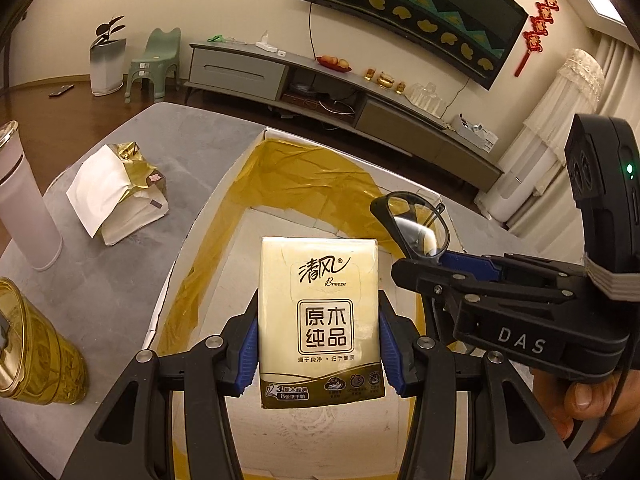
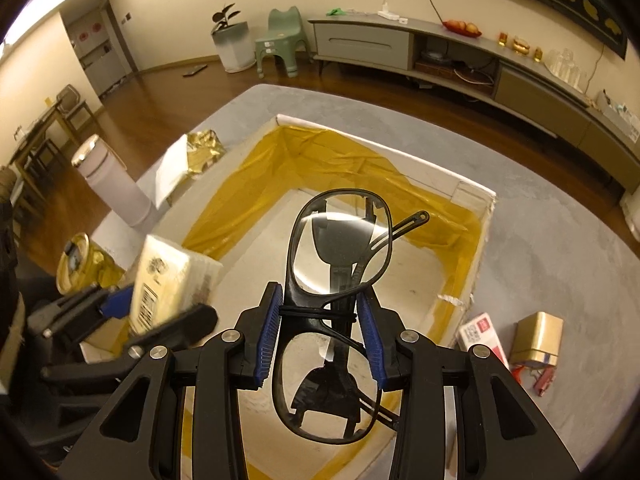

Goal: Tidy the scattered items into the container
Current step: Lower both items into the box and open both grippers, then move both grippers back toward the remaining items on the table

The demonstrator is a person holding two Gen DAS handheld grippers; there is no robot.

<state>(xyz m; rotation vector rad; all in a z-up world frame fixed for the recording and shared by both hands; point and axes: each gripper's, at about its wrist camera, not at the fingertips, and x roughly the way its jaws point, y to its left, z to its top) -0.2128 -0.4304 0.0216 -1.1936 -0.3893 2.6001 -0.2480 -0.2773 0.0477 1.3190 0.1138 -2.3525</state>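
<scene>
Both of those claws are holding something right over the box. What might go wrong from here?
The glasses are pinched only around the bridge by the right gripper, so they might twist or drop lens-first into the box. The left gripper with its tissue pack hangs close beside, so the two could bump while lowering. Letting go from this height may bounce things around.

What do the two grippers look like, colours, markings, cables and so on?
Both grippers, left and right, are black plastic with angular arms, round silver bolts and ribbed blue pads lining the jaws. The right one's body reads "DAS" in white, carries a black module with a green light, and trails a thin black cable. No sleeve shows.
</scene>
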